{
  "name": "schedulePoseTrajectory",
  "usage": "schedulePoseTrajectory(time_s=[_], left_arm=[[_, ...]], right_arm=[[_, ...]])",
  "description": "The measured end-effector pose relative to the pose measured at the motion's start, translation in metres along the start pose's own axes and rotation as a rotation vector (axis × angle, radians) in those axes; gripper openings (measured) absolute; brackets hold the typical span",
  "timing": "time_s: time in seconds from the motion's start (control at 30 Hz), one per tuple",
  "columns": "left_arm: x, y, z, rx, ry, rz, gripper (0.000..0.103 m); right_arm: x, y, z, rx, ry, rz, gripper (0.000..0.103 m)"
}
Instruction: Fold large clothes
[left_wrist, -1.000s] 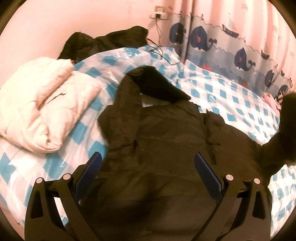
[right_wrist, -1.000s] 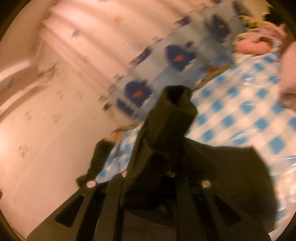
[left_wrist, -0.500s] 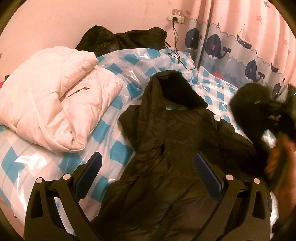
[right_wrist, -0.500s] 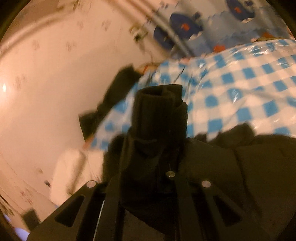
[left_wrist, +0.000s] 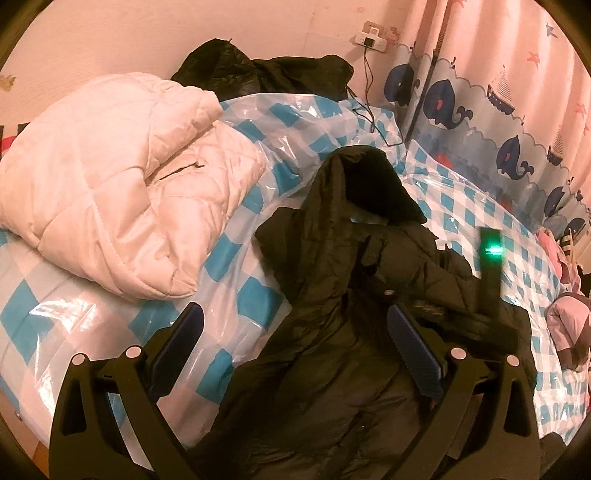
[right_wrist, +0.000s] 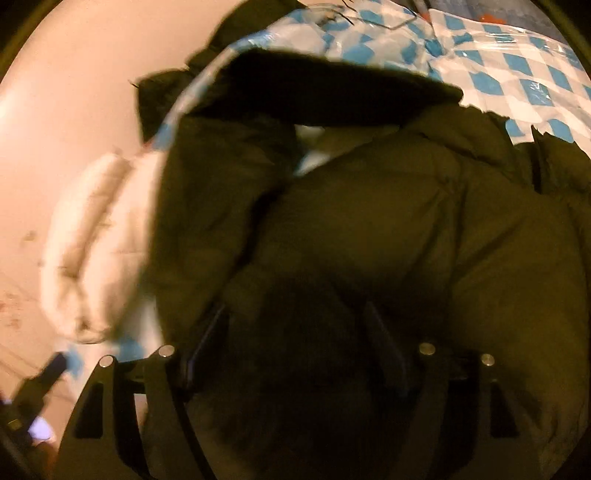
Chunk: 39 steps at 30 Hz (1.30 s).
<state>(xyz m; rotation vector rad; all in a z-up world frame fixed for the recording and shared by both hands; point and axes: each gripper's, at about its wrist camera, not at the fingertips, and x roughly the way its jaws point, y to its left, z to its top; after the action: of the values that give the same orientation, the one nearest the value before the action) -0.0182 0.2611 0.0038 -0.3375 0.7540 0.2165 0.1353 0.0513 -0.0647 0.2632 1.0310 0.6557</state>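
Left claw (left_wrist: 293, 334) wide, angled down over black hooded coat (left_wrist: 351, 295); right claw (right_wrist: 295, 339) opening above it, coat fabric between its fingers; left view alone shows white quilted jacket (left_wrist: 110, 192) clearly.

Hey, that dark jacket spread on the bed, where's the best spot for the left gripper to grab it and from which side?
Probably the dark jacket's left edge, where it lies over the checkered cover. Bring the left gripper, jaws open, in from the white quilted coat's side. That border is a free, thin fold over bare cover, so one finger can slip under it. The puffy middle looks too bulky to pinch.
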Motion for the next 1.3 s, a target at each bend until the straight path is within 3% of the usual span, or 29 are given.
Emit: schedulePoseTrajectory(time_s=[0.1,0.17,0.2,0.23,0.27,0.3,0.4,0.5,0.6,0.7,0.8,0.87,0.9,0.97,1.1,1.3], left_arm=[[-0.001,0.003,0.001,-0.003,-0.004,0.004,0.096],[-0.001,0.003,0.001,-0.006,-0.008,0.004,0.096],[0.000,0.002,0.001,-0.005,-0.010,0.005,0.096],[0.000,0.000,0.000,-0.001,-0.013,0.005,0.096],[0.001,-0.004,0.000,0.009,-0.015,0.004,0.096],[0.002,-0.008,0.000,0.022,-0.017,0.003,0.096],[0.002,-0.027,-0.003,0.096,-0.038,0.016,0.096],[-0.003,-0.055,-0.005,0.195,-0.083,0.031,0.096],[-0.004,-0.087,-0.004,0.313,-0.122,0.039,0.096],[0.001,-0.128,0.008,0.494,-0.151,0.091,0.096],[0.013,-0.184,0.023,0.784,-0.237,0.218,0.096],[0.039,-0.218,0.039,0.962,-0.169,0.197,0.096],[0.051,-0.230,0.048,1.000,-0.115,0.161,0.096],[0.083,-0.249,0.074,1.054,-0.024,0.132,0.096],[0.143,-0.273,0.102,1.158,0.141,0.150,0.096],[0.223,-0.277,0.114,1.150,0.300,0.249,0.096]], right_arm=[[-0.055,-0.006,-0.007,-0.009,-0.170,0.045,0.073],[-0.083,-0.029,-0.013,0.033,-0.245,-0.015,0.082],[-0.086,-0.046,-0.015,0.060,-0.241,-0.086,0.092],[-0.072,-0.074,-0.017,0.107,-0.135,-0.191,0.094],[-0.052,-0.097,-0.020,0.152,0.004,-0.211,0.094],[-0.046,-0.116,-0.026,0.200,0.052,-0.167,0.092],[-0.079,-0.118,-0.030,0.184,-0.027,-0.067,0.091],[-0.129,-0.105,-0.045,0.066,-0.082,-0.028,0.091],[-0.173,-0.118,-0.080,0.056,-0.112,-0.017,0.091],[-0.203,-0.145,-0.113,0.077,-0.147,-0.052,0.091],[-0.234,-0.181,-0.149,0.165,-0.257,-0.061,0.091],[-0.242,-0.216,-0.169,0.290,-0.312,-0.041,0.091],[-0.242,-0.233,-0.174,0.360,-0.315,-0.033,0.091],[-0.238,-0.257,-0.176,0.498,-0.325,0.076,0.091],[-0.238,-0.255,-0.164,0.463,-0.312,0.092,0.091],[-0.232,-0.252,-0.165,0.485,-0.287,0.153,0.091]])
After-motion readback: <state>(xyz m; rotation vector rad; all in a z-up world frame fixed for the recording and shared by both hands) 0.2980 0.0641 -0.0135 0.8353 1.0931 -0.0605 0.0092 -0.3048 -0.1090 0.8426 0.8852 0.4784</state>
